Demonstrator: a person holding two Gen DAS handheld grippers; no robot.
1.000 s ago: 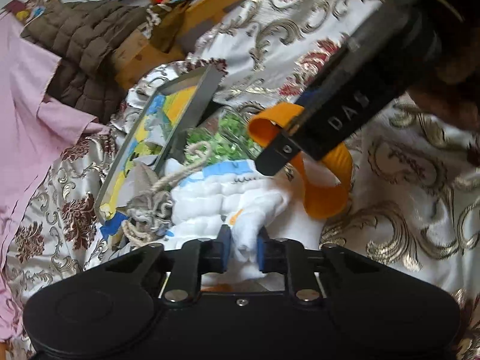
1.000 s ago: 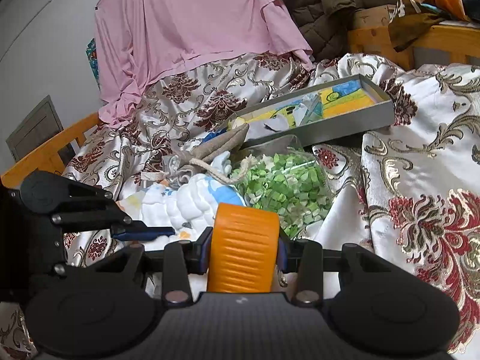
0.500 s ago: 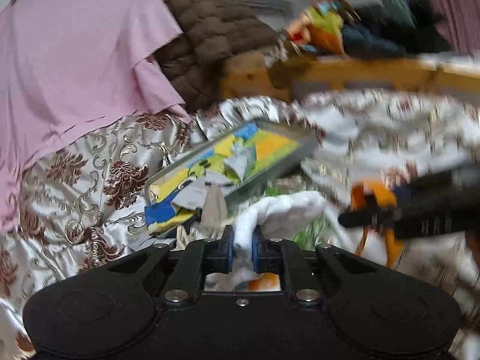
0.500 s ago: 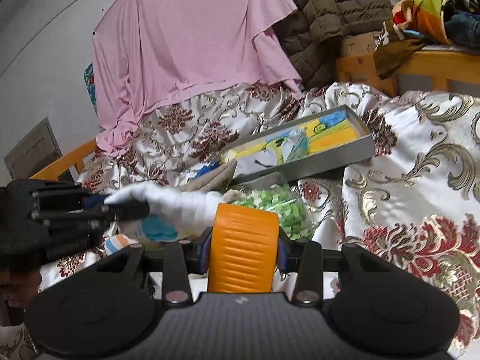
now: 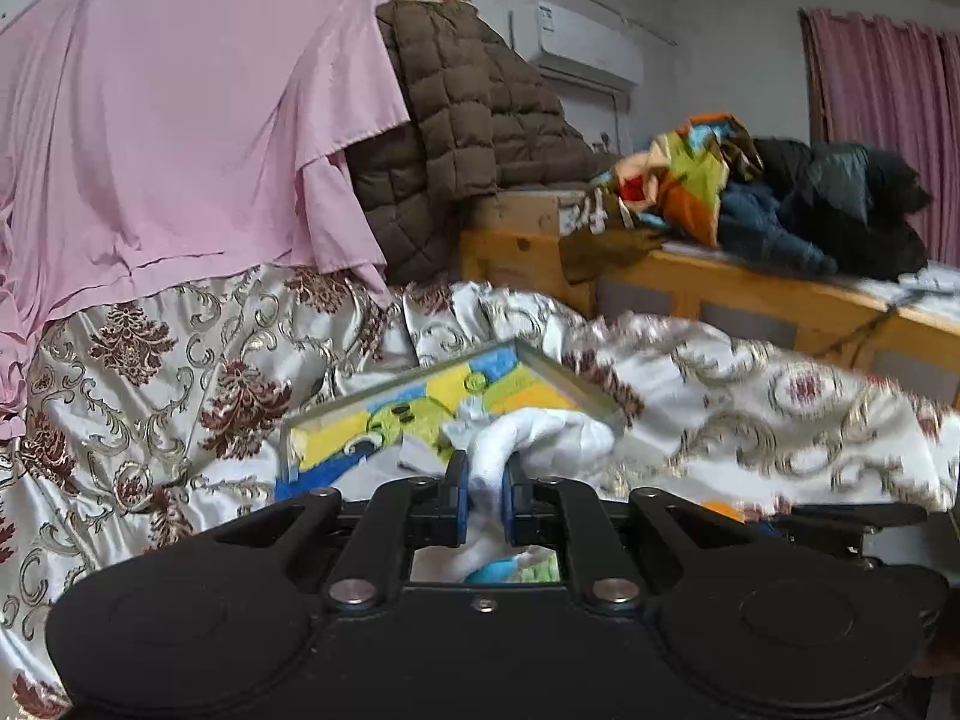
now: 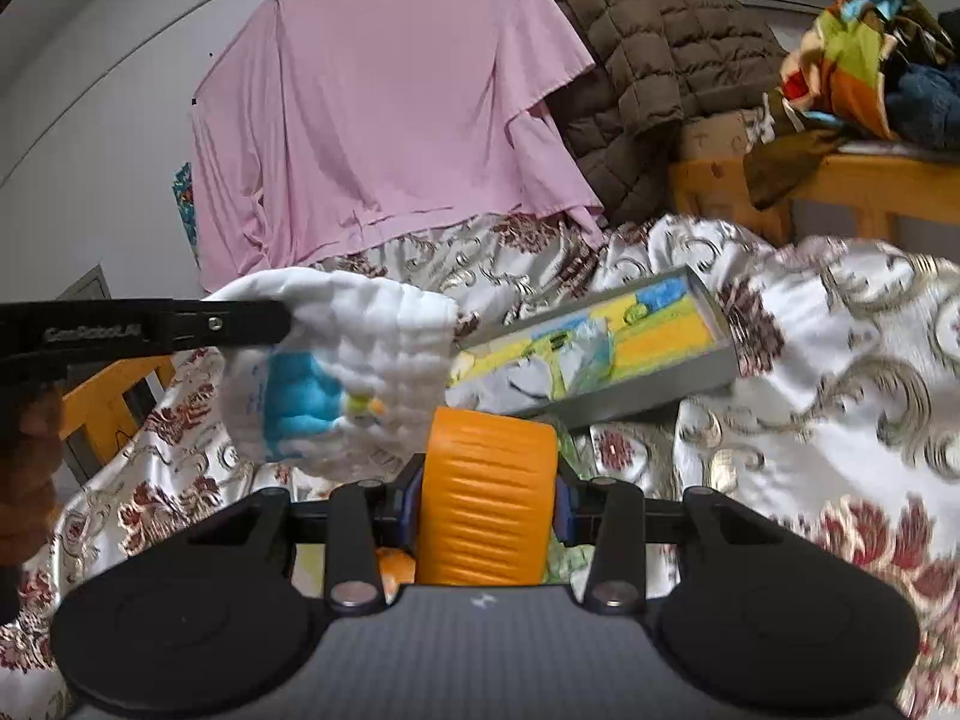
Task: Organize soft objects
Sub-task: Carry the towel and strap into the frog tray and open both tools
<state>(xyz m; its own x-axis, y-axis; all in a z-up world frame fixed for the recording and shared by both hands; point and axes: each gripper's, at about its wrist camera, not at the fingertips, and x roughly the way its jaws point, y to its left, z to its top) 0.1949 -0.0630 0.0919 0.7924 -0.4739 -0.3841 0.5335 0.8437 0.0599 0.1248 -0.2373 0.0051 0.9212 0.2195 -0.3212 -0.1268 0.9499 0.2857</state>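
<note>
Right wrist view, left to right. At the left edge the left tool (image 6: 264,321) is seen side-on, its jaws having just been closing and now pinched on a fold of the white quilted cloth (image 6: 360,360). The cloth, with a blue printed patch, hangs clear of the bed below the tool, left of centre. At lower centre the right tool (image 6: 487,495) is clamped on an orange ribbed band (image 6: 486,498), one pad on each side of it. Right of centre, a grey shallow box (image 6: 660,384) with a yellow and blue picture lining lies on the floral bedspread (image 6: 840,360). A pink sheet (image 6: 390,120) hangs in the upper middle.

Left wrist view. The white cloth is seen squeezed between the blue pads (image 5: 459,498) at lower centre, with the box just behind it.

Step judged in hand: both soft items are lifted off the bed and carried, the cloth by the left, the band by the right.

Next move, as judged: a destination must be chosen, probably the box. The cloth hangs limp, so it would need to be lowered and laid flat before release. The band is springy and may roll once freed.
</note>
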